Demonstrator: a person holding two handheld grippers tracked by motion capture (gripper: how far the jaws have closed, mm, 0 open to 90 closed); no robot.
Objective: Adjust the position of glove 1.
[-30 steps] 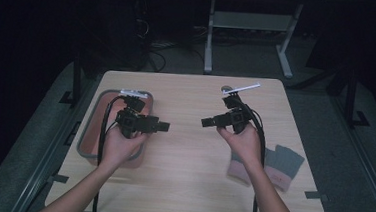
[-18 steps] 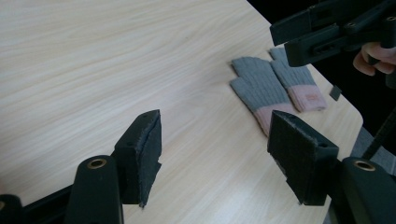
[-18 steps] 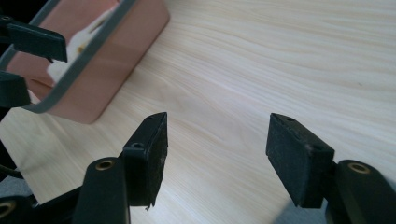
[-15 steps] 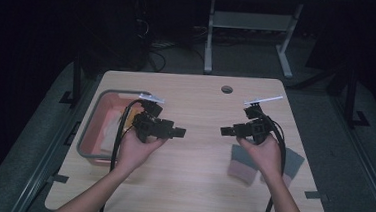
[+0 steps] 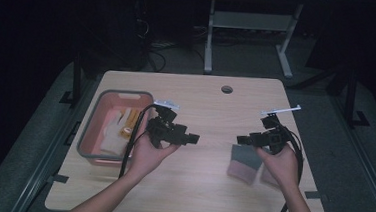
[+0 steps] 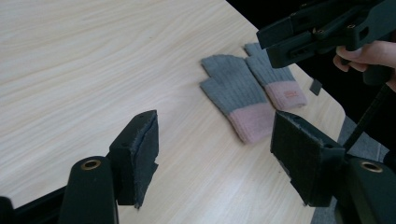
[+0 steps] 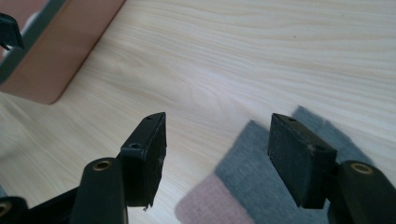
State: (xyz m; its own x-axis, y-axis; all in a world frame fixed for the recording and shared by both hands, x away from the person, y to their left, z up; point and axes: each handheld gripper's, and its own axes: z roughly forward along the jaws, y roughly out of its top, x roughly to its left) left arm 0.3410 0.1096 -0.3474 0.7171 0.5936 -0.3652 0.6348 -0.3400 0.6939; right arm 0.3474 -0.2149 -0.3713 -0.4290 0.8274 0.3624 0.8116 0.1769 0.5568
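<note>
Two grey knit gloves with pink cuffs lie side by side near the table's right front. The nearer-centre glove (image 5: 244,162) (image 6: 233,93) (image 7: 261,172) is in plain sight. The other glove (image 5: 267,177) (image 6: 276,80) is partly under the person's right hand. My right gripper (image 5: 240,139) (image 7: 217,154) hovers open just above them, jaws pointing left, nothing between them. My left gripper (image 5: 194,137) (image 6: 215,158) is open and empty over the table's middle, pointing right toward the gloves. The right gripper (image 6: 327,28) also appears at the top right of the left gripper view.
A pink bin with a grey rim (image 5: 90,124) (image 7: 51,56) stands at the table's left, holding a white glove (image 5: 108,138) and some orange pieces. The wooden table (image 5: 201,97) has a cable hole (image 5: 227,89) at the back. Dark floor and desk legs lie beyond.
Both grippers have come toward the person. The right one dropped from the back of the table to just over the gloves; the left one shifted right, away from the bin.
</note>
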